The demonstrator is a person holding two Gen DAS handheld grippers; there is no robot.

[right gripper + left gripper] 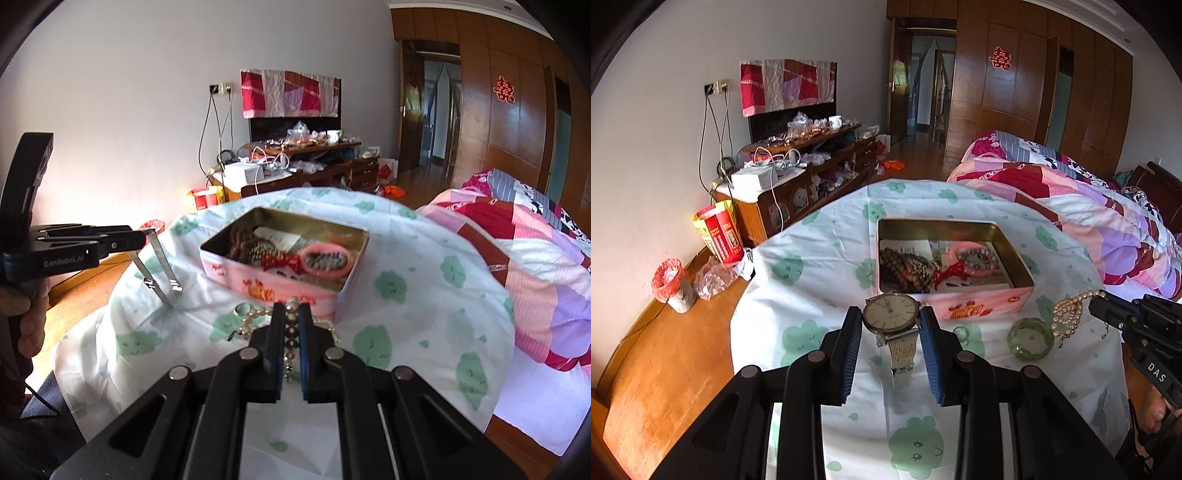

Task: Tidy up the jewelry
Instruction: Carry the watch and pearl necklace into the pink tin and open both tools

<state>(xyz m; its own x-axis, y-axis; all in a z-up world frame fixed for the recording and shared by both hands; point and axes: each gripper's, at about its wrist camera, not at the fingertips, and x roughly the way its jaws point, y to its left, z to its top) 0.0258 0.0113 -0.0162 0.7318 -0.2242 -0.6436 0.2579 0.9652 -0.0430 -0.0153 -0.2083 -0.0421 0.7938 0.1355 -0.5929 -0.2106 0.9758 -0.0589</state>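
Where legible, gripper [142, 238] marking "GenRobot.AI"

Bedroom with white walls and a wooden floor, lit by daylight.
A low wooden cabinet [809, 173], cluttered, stands against the white wall [665, 110] under a patchwork cloth [788, 85]. A wooden wardrobe [1034, 92] with a red paper cutout [1000, 58] sits beside an open doorway [925, 81]; a bed with a patchwork quilt [1089, 210] lies at right.

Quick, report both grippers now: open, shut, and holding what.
Left gripper: shut on the wristwatch, lifted off the cloth.
Right gripper: shut on the pearl necklace, near the tin.
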